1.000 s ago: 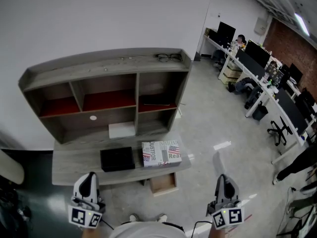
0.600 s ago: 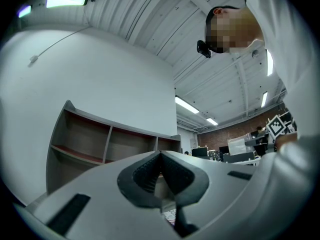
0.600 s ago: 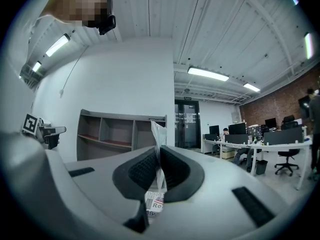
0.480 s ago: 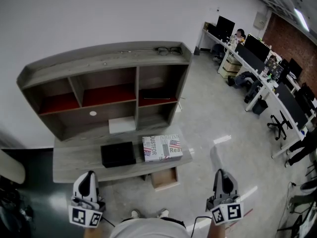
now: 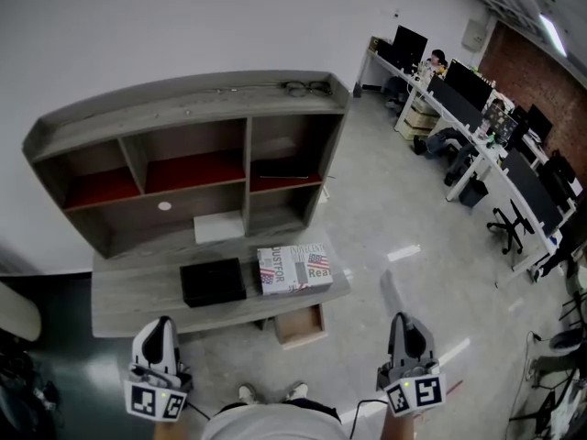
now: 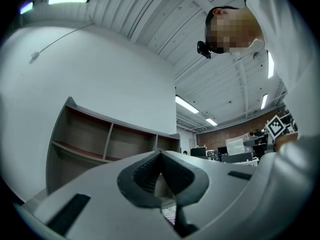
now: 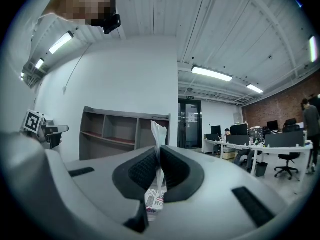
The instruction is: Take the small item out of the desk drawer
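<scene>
A grey desk (image 5: 138,296) with a shelf unit stands ahead of me, and its small wooden drawer (image 5: 300,324) hangs open under the right end. My right gripper (image 5: 401,322) is low at the right, well clear of the desk. In the right gripper view it (image 7: 157,152) is shut on a thin white crinkled item (image 7: 159,133) that sticks up from between the pads. My left gripper (image 5: 163,324) hovers near the desk's front edge at the left. Its jaws (image 6: 160,155) meet with nothing between them.
A black box (image 5: 213,281) and a newspaper-print box (image 5: 294,268) lie on the desk. The shelf unit (image 5: 183,168) has red-lined compartments. Office desks with monitors (image 5: 477,94), chairs and a seated person line the far right. Bare concrete floor (image 5: 385,218) lies between.
The desk and shelf have drifted a little up and left in the head view. Both grippers stay low and shut, and the drawer stays open.
</scene>
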`<state>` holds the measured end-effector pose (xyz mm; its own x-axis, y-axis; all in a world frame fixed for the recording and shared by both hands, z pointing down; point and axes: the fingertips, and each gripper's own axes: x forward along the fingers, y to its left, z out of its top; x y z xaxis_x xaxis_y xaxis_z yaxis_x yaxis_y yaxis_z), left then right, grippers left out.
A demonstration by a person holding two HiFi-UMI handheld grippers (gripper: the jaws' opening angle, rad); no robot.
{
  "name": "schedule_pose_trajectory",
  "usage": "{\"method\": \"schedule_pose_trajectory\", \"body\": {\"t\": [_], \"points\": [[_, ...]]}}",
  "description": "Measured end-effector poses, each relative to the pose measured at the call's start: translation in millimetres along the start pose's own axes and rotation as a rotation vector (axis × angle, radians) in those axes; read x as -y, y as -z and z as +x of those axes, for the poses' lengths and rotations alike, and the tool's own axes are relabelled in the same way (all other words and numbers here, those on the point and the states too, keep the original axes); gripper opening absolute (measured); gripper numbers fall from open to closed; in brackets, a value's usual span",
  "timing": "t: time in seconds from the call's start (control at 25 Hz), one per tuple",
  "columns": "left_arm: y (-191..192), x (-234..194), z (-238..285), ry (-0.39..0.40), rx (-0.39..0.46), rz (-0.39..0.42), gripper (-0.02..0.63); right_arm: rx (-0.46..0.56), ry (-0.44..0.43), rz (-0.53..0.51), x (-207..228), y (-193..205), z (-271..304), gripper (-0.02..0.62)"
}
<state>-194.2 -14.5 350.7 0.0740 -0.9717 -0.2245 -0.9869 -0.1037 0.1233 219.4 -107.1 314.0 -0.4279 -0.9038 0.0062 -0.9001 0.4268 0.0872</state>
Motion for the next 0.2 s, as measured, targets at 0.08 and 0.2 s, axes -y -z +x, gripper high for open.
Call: {"method": "schedule_pose_trajectory", "body": {"t": [0.08,0.2], "points": [[1.8,-0.7,-1.3,0.002,-0.003,-0.003,0.017,-0.003,0.001,0.0,-1.9,0.7,-0.6,0.023],[4.2,-1.8,-3.4,0.005,-0.007,-0.008,0.017,-0.005,0.001,0.002,-4.8,1.6,-1.2,0.023]]}}
